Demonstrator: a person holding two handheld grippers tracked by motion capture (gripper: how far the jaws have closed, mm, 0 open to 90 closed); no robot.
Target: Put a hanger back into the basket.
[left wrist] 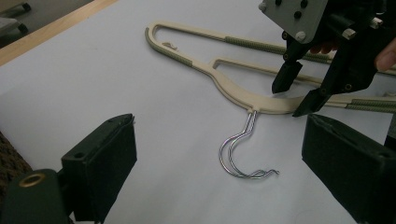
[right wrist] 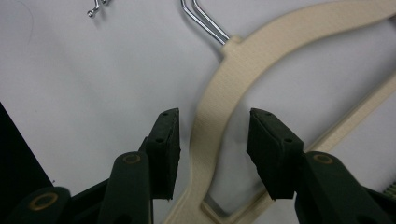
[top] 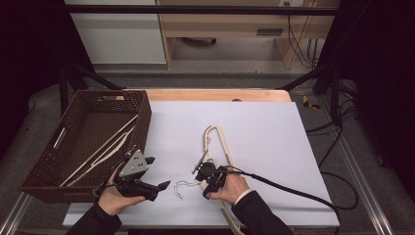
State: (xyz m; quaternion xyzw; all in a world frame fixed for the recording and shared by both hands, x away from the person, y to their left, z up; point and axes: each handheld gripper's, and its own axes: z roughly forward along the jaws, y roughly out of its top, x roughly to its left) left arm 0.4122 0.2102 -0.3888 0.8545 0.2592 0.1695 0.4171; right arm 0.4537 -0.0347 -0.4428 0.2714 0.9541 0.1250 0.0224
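Your black right gripper (right wrist: 212, 140) straddles a cream hanger (right wrist: 219, 116) with chrome hook (left wrist: 240, 154); left, dark-brown woven basket (top: 46, 183).

the high view looks forward and down from the near side. the left gripper view sits low, facing right toward the hanger (left wrist: 243, 93). the right gripper view hangs close above it (right wrist: 224, 93); all three views share it (top: 215, 147).

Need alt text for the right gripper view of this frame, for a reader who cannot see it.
The right gripper points down at a white table, its two black jaws straddling the curved shoulder of a cream hanger with a gap on each side, not yet pressing it. The hanger's metal hook runs off toward the top.
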